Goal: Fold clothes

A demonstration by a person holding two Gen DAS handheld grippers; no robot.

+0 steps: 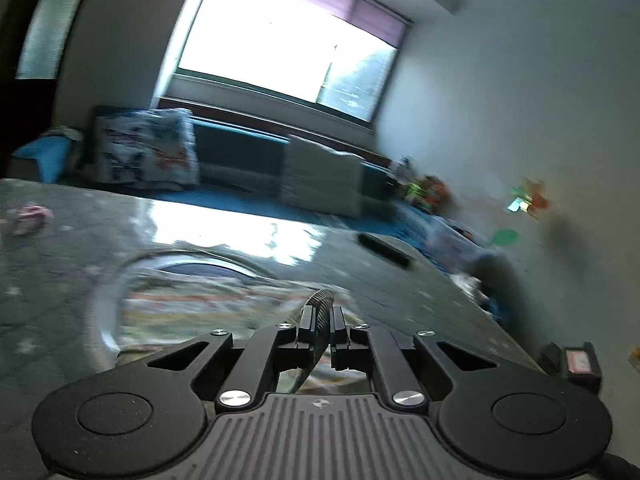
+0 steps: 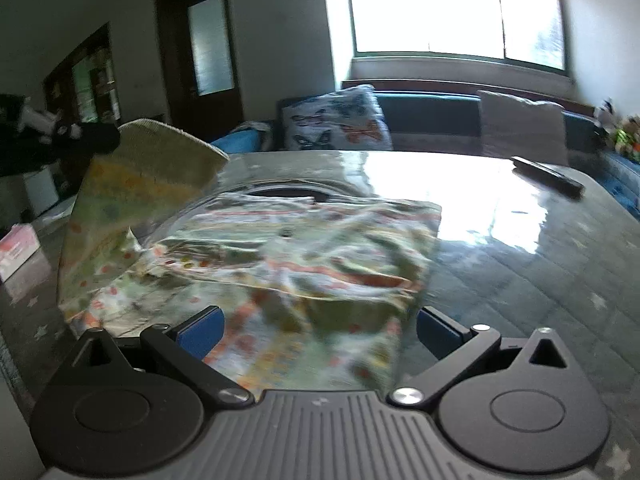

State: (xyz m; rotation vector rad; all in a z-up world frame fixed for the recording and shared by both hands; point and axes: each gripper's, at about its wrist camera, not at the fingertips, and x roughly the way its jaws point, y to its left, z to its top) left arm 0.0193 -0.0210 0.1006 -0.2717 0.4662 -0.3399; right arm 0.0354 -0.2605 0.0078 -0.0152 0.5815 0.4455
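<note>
The left gripper (image 1: 322, 320) was clenched on a ribbed cuff (image 1: 320, 304) of the garment (image 2: 280, 248), and the cloth edge stood up between its two black fingers. In the right wrist view this same cuff (image 2: 168, 144) was at about 10 o'clock, lifted above the table (image 2: 540, 248), with a dark shape next to it at the left edge that was too blurred to name with certainty. From the cuff a piece of the printed cloth hung down to the rest of the garment.

The garment was a light piece with green, orange and red small prints. Most of it lay crumpled on the table, in the middle of the right wrist view, and its near part reached down to 6 o'clock, between the fingers of the right gripper (image 2: 320, 332). The right gripper was released: its blue pads (image 2: 202, 334) stood wide apart, one on each side of the cloth, and they did not press it.

The table had a grey, shiny cover which reflected the window (image 2: 452, 12). A dark flat object (image 2: 548, 178) lay on the table at about 2 o'clock, well apart from the garment. A pink box (image 2: 18, 250) was at 9 o'clock, near the table edge. Behind the table, at 12 o'clock, a butterfly cushion (image 2: 336, 124) leaned on a blue sofa (image 2: 432, 114).
</note>
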